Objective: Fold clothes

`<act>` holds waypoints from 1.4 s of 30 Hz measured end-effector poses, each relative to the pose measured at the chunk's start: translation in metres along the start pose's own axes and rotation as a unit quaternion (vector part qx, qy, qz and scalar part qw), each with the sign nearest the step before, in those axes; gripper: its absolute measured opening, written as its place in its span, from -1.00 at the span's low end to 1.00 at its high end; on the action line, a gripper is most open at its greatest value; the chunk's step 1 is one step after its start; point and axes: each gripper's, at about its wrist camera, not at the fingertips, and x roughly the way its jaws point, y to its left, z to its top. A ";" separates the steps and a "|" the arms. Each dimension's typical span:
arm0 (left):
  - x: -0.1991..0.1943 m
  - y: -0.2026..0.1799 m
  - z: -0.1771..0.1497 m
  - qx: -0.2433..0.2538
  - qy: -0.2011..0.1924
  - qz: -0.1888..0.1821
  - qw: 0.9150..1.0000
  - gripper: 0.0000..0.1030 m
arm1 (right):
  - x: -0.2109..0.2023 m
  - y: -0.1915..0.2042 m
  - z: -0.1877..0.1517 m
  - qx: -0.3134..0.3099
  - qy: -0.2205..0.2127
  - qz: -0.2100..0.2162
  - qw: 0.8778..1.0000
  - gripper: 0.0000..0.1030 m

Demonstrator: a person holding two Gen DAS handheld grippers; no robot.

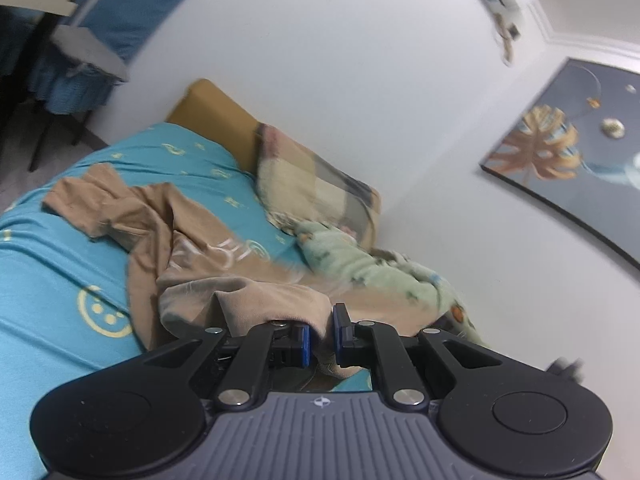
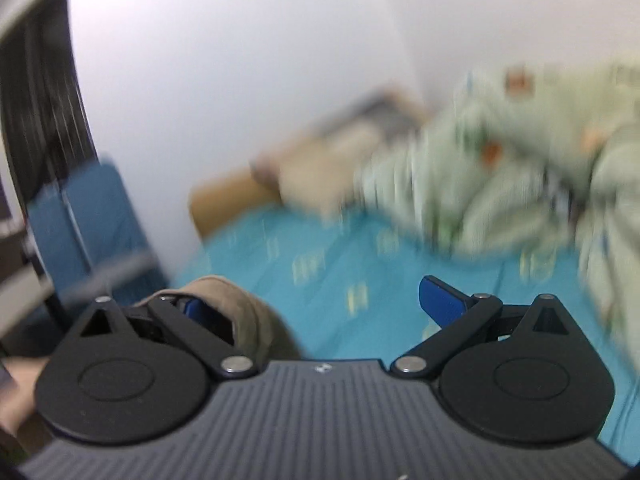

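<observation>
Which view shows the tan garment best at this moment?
The left wrist view: the tan garment lies crumpled across the teal bedsheet, one fold pinched in the left tool. The right wrist view is blurred and shows only a tan bunch by the open right tool.

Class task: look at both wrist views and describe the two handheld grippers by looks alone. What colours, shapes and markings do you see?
Both match. The left gripper and right gripper each have a ribbed grey body bearing a small round crosshair mark, two rounded black housings, black link arms with silver pivot pins, and blue finger pads. No cables or sleeves show.
</observation>
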 end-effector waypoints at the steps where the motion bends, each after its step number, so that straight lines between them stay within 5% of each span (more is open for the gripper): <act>1: 0.001 -0.002 -0.001 0.006 0.003 0.000 1.000 -0.76 | -0.009 0.003 0.008 -0.013 -0.026 0.007 1.000 1.00; 4: 0.006 -0.003 -0.005 0.019 0.016 0.009 1.000 -0.73 | -0.022 0.013 0.020 -0.053 -0.061 0.036 0.996 1.00; 10: 0.011 0.015 -0.008 -0.011 0.055 0.053 0.997 -0.61 | -0.016 0.022 0.021 -0.089 -0.019 0.078 0.993 1.00; 12: 0.005 0.015 -0.008 -0.003 0.058 0.062 0.996 -0.46 | -0.016 0.020 0.019 -0.089 -0.003 0.081 0.993 1.00; 14: 0.001 0.010 -0.012 0.014 0.070 0.075 0.995 -0.07 | -0.014 0.018 0.018 -0.089 0.007 0.086 0.992 1.00; 25: 0.001 -0.041 -0.064 0.176 0.132 0.098 0.971 0.61 | -0.011 0.015 0.019 -0.101 0.037 0.098 0.989 1.00; 30: 0.012 -0.051 -0.081 0.227 0.150 0.136 0.953 0.61 | -0.011 0.014 0.019 -0.104 0.045 0.094 0.989 1.00; 37: -0.004 -0.031 -0.080 0.180 0.155 0.206 0.949 0.65 | -0.009 0.011 0.021 -0.102 0.051 0.091 0.989 1.00; 42: -0.012 -0.032 -0.078 0.168 0.154 0.220 0.948 0.66 | -0.007 0.011 0.021 -0.103 0.066 0.104 0.987 1.00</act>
